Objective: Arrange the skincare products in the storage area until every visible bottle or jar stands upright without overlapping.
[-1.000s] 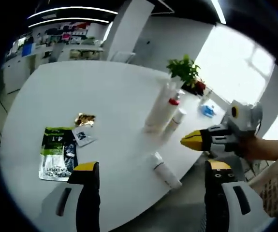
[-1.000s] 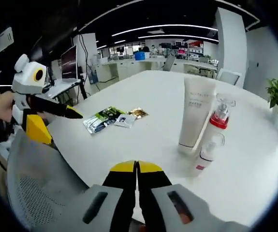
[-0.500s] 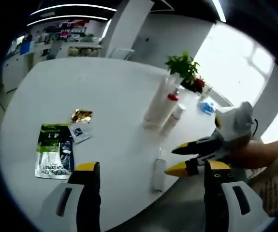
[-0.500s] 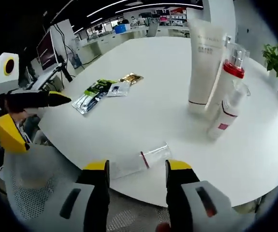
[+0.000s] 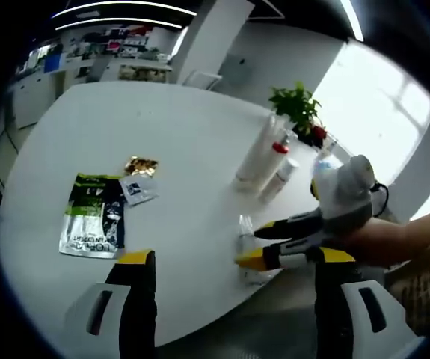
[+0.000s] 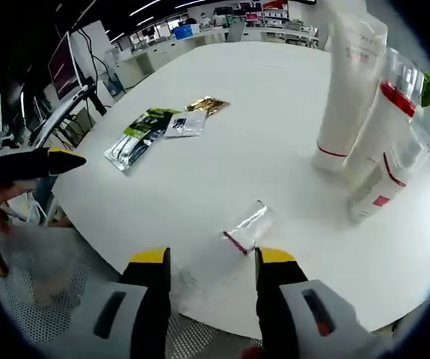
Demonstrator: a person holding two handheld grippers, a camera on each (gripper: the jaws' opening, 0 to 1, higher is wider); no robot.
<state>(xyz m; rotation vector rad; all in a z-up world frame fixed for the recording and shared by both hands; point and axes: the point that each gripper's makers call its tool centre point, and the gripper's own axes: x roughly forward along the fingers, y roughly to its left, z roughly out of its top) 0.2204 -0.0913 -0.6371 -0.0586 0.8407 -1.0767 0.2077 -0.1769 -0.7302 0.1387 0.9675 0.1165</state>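
So a clear bottle (image 6: pixel 229 250) is seen lying on its side near the edge of the white round table (image 6: pixel 274 142), with its see-through cap pointed away from the edge and a thin red band around its neck. In the right gripper view the right gripper (image 6: pixel 213 262) is held wide open with a yellow-tipped jaw on either side of the bottle's body, but whether the jaws are actually touching it can't be made out. In the left gripper view that same bottle (image 5: pixel 246 247) is seen between the yellow tips of the right gripper (image 5: pixel 253 245), which reaches in from the right with a hand behind it. The left gripper (image 5: pixel 226 258) is also kept open, hanging over the table edge with nothing between its jaws. Further back on the table three products are stood upright and bunched close together: a tall white tube (image 6: pixel 349 90), a bottle with a red collar (image 6: pixel 385 123) just beside it, and a smaller pump bottle (image 6: pixel 387 183) in front. Well apart from those, a green and black pouch (image 5: pixel 93 224), a small white sachet (image 5: pixel 137 191) and a gold foil packet (image 5: pixel 141 165) are laid flat. A potted plant (image 5: pixel 298 108) is set at the far edge.
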